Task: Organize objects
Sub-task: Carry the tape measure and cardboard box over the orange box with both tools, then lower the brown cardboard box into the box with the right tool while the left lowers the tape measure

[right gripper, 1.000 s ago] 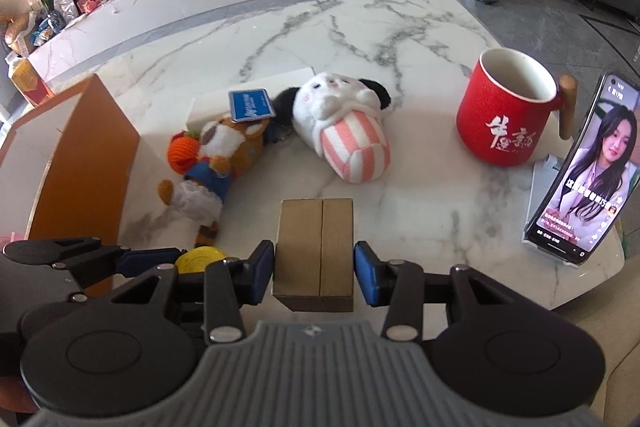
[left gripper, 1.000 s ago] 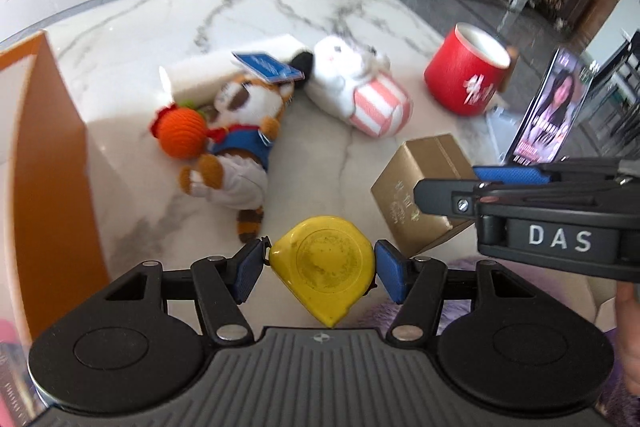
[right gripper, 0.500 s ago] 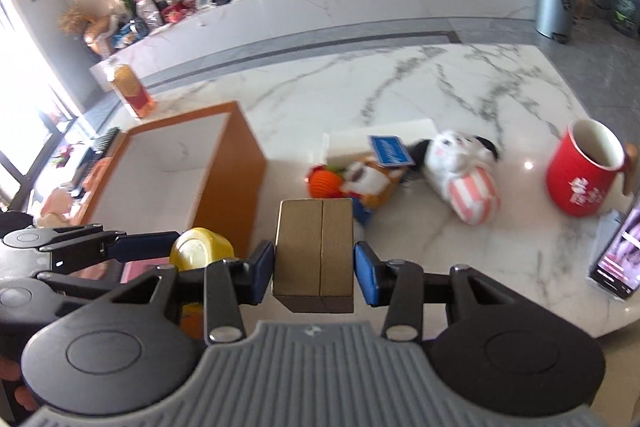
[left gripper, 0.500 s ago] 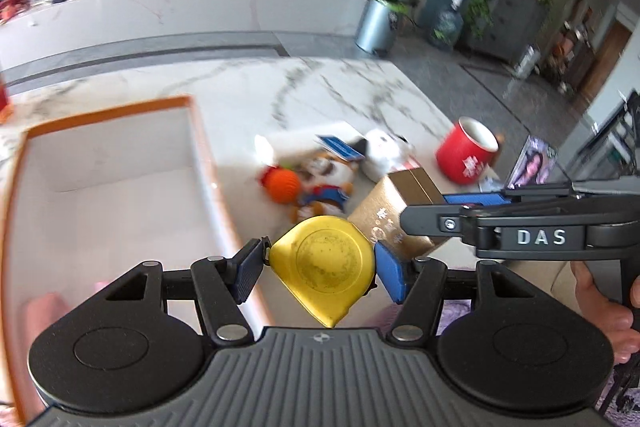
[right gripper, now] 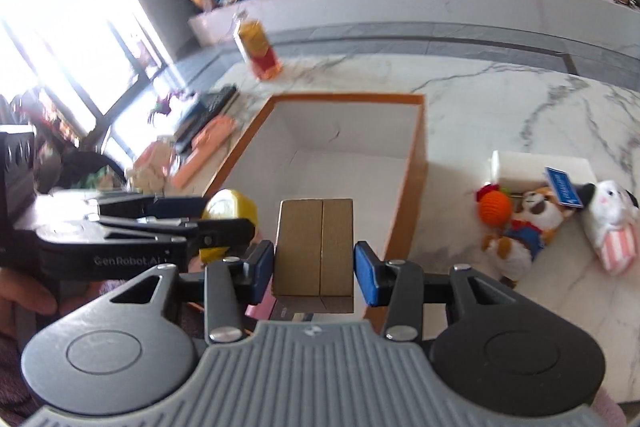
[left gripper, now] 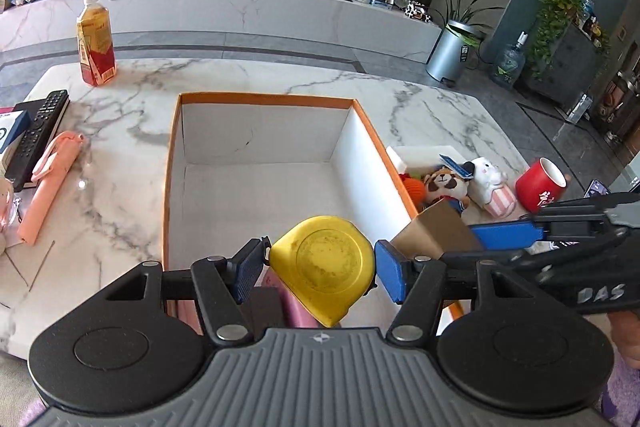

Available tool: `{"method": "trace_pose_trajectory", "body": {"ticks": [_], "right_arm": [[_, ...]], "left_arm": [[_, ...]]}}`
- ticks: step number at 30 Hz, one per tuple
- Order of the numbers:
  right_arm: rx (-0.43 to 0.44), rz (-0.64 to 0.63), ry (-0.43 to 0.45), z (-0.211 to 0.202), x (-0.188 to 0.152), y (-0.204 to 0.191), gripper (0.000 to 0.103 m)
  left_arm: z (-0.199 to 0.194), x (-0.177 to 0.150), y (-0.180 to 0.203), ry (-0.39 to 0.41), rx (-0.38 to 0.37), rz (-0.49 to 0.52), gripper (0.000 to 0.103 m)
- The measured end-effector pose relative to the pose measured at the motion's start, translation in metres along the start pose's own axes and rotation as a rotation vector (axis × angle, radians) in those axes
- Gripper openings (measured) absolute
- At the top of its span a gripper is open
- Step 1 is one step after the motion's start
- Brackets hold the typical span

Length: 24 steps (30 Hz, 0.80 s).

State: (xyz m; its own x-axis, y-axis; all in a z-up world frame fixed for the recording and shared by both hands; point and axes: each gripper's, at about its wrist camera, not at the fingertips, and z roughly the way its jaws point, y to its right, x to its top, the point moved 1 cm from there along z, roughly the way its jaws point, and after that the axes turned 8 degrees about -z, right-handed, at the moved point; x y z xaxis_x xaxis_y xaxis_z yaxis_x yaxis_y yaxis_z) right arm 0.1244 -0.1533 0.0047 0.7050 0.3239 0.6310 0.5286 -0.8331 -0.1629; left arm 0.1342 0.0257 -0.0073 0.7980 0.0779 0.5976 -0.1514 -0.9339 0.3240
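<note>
My left gripper (left gripper: 318, 273) is shut on a yellow tape measure (left gripper: 324, 267) and holds it above the near end of an open orange box (left gripper: 264, 99) with a white inside. My right gripper (right gripper: 314, 273) is shut on a brown cardboard box (right gripper: 316, 251), also above the orange box's (right gripper: 418, 155) near edge. The right gripper (left gripper: 504, 231) and its cardboard box (left gripper: 436, 231) show at the right of the left wrist view. The left gripper with the tape measure (right gripper: 230, 211) shows at the left of the right wrist view. A pink item (left gripper: 298, 309) lies low in the orange box, mostly hidden.
Right of the orange box lie a bear plush (left gripper: 444, 183), an orange knitted toy (left gripper: 414, 187), a white plush (left gripper: 490, 183) and a red mug (left gripper: 540, 185). Left of it are a pink case (left gripper: 50, 187), a remote (left gripper: 38, 133) and a drink bottle (left gripper: 96, 43).
Both grippers have risen and swung left from the toys to above the orange box, each still holding its object. The box's white inside has come into full view.
</note>
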Motion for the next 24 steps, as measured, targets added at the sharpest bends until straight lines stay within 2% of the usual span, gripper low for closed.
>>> {"method": "trace_pose_trajectory", "body": {"ticks": [6, 11, 16, 19, 24], "right_arm": [[0.008, -0.193, -0.193, 0.051, 0.009, -0.008, 0.046], [0.073, -0.394, -0.329, 0.078, 0.013, -0.015, 0.046], [0.158, -0.513, -0.467, 0.104, 0.018, -0.011, 0.046], [0.204, -0.594, -0.512, 0.117, 0.018, -0.011, 0.046], [0.240, -0.794, -0.531, 0.127, 0.012, -0.019, 0.046]], "left_arm": [[0.010, 0.003, -0.013, -0.032, -0.052, 0.038, 0.071], [0.024, 0.007, -0.015, -0.069, -0.060, 0.088, 0.071], [0.037, 0.007, -0.016, -0.103, -0.081, 0.121, 0.071], [0.045, 0.008, -0.017, -0.118, -0.085, 0.122, 0.071], [0.053, 0.011, -0.022, -0.135, -0.075, 0.110, 0.071]]}}
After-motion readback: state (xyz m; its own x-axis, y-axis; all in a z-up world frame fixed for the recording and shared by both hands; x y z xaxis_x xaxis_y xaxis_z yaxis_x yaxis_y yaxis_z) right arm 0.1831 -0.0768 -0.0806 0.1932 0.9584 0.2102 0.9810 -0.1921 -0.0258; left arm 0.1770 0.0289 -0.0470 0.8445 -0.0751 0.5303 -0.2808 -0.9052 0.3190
